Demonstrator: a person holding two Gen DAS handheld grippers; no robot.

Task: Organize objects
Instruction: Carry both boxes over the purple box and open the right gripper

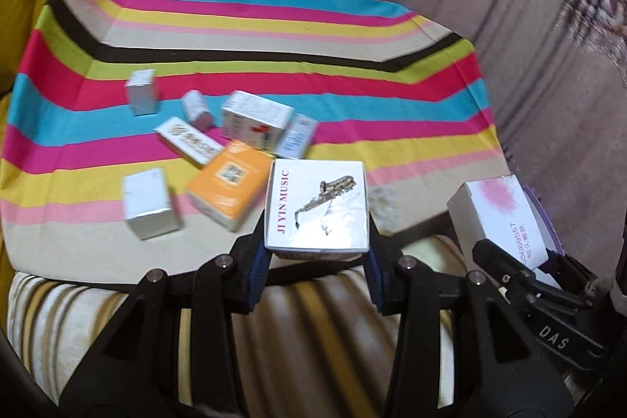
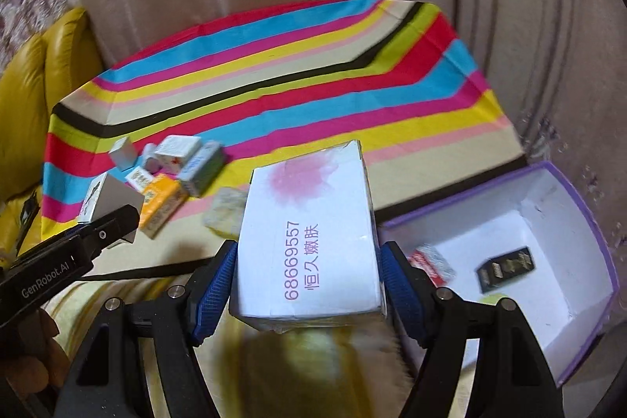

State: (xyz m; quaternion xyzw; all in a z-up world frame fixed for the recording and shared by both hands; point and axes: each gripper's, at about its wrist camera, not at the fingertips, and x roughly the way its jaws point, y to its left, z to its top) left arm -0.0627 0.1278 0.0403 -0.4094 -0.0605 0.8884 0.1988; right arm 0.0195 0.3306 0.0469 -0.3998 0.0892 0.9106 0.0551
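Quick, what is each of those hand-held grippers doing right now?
Left hand-held gripper: closed on the JI YIN MUSIC box.
Right hand-held gripper: closed on the white box with the pink flower.

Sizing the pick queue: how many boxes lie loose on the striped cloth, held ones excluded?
7. Far-left silver box; small white box; white-red box mid-cluster; blue-white box at its right; long white box; orange box in front; near-left silver box. More may hide behind.
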